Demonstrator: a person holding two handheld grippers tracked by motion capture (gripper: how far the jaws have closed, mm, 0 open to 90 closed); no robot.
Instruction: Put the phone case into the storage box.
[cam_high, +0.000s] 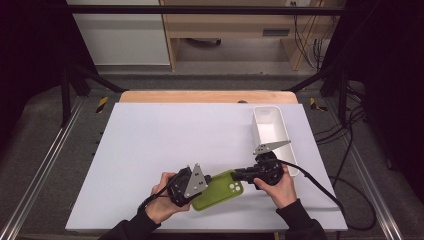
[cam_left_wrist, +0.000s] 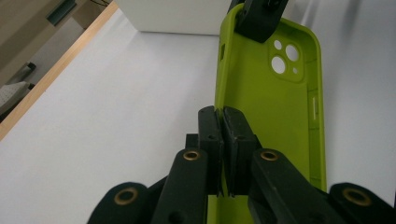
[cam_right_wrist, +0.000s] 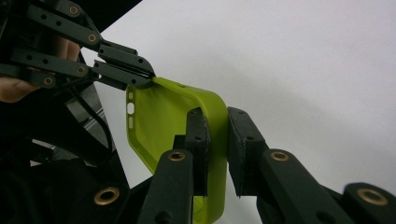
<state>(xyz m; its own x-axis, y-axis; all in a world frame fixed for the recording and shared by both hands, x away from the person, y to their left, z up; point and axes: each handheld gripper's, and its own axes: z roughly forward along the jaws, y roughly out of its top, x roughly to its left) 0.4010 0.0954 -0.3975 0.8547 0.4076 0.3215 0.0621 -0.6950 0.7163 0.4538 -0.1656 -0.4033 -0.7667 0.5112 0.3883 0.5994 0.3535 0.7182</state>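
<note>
Soft lime-green rubber was all I held: my left gripper (cam_high: 202, 181) pinched one rim of the phone case (cam_high: 220, 190) and my right gripper (cam_high: 239, 174) clamped the camera-hole end, low and centre in the high view. I judged that pulling apart could stretch, twist or slip it. Empty, glossy, hollow side up.

phone case (cam_high: 219, 190) — lime green, plain, no pattern | left gripper (cam_left_wrist: 223, 135) — black jaws, brass-coloured rivets, grey plate | right gripper (cam_right_wrist: 215, 140) — black, same brass rivets | table (cam_high: 165, 140) pale lilac-white, light wood far edge | bin (cam_high: 270, 131) white
</note>
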